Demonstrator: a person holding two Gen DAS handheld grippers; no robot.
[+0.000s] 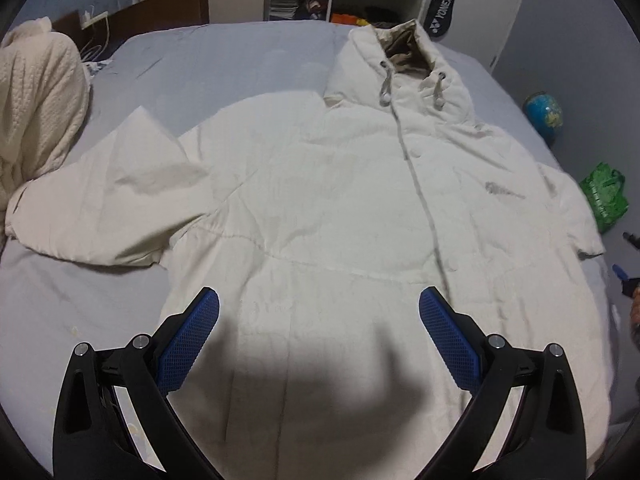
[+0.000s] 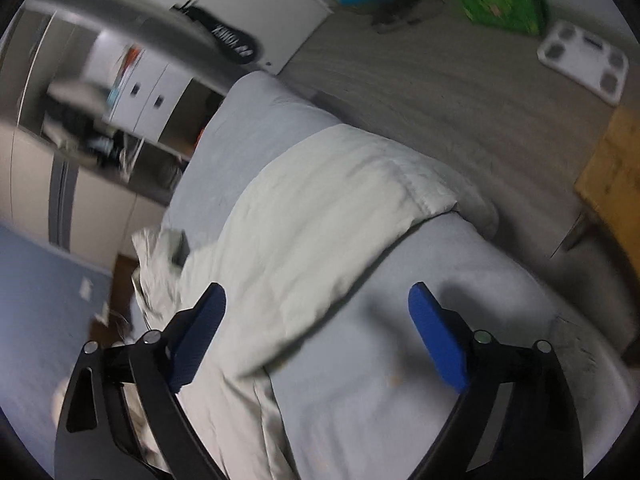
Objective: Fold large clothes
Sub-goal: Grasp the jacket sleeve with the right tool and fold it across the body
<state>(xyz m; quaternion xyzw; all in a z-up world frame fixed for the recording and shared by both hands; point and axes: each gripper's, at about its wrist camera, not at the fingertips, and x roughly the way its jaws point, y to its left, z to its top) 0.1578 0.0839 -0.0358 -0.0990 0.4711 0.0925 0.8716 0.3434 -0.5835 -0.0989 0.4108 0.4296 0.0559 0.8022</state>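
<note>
My left claw (image 1: 319, 308) is spread wide and empty above the lower body of the cream hooded coat (image 1: 340, 200), which lies flat, front up, on the bed (image 1: 224, 64). My right claw (image 2: 317, 306) is likewise spread, over the coat's sleeve at the bed edge. The coat looks padded: soft, bulky, probably light, not slippery. Pinch hem corners or sleeve cuff. A racket bag (image 1: 440, 12) beyond my left claw reads "YONEX"; the chest mark is illegible.

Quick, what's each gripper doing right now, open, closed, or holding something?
Left gripper: open, holding nothing, above the white hooded coat.
Right gripper: open, holding nothing, over the coat's sleeve at the bed edge.
</note>
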